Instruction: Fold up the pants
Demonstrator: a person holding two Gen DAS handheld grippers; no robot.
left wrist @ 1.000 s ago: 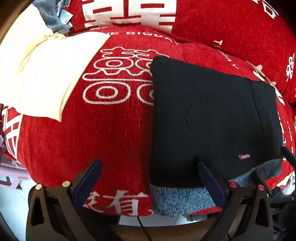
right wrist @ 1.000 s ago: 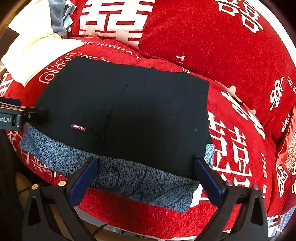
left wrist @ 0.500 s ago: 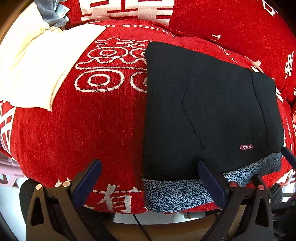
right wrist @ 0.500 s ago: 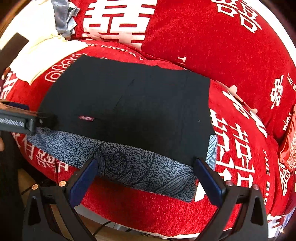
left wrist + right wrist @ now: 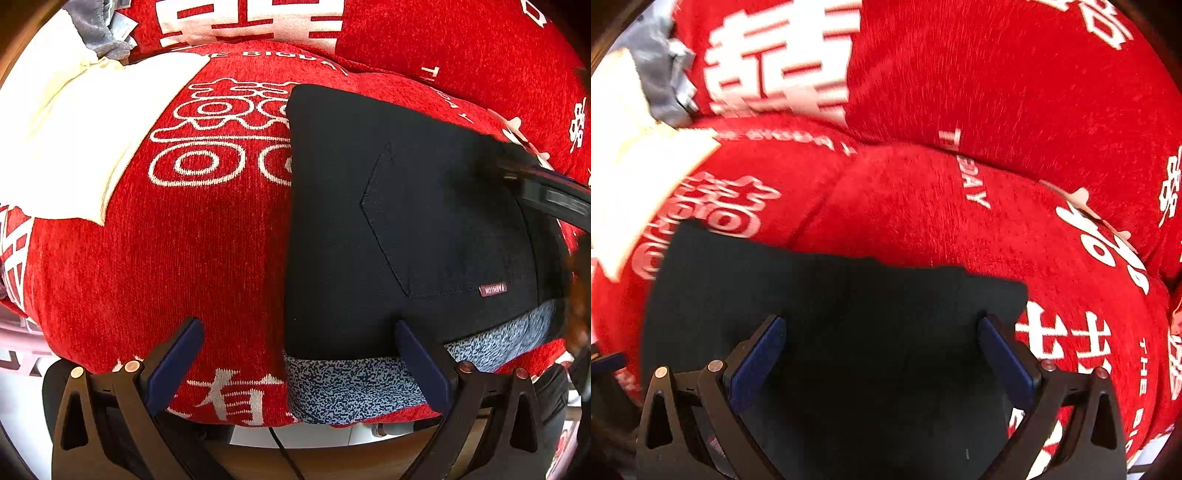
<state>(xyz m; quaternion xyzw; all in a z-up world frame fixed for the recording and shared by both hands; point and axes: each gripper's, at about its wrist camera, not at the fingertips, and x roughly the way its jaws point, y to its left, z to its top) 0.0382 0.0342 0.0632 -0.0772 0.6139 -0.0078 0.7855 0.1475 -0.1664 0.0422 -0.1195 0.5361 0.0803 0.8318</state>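
Note:
The black pants lie folded flat on a red cushion, with a speckled blue-grey lining strip along the near edge and a small label. My left gripper is open and empty at the pants' near left corner. My right gripper is open and empty, low over the middle of the pants. The right gripper also shows at the right edge of the left wrist view.
A cream cloth lies on the cushion at the left, with a grey garment behind it. Red back cushions with white characters stand behind. The sofa's front edge and pale floor are just below the grippers.
My right gripper has moved forward over the pants; it was back at their near edge. My left gripper has hardly moved. Both stay open.

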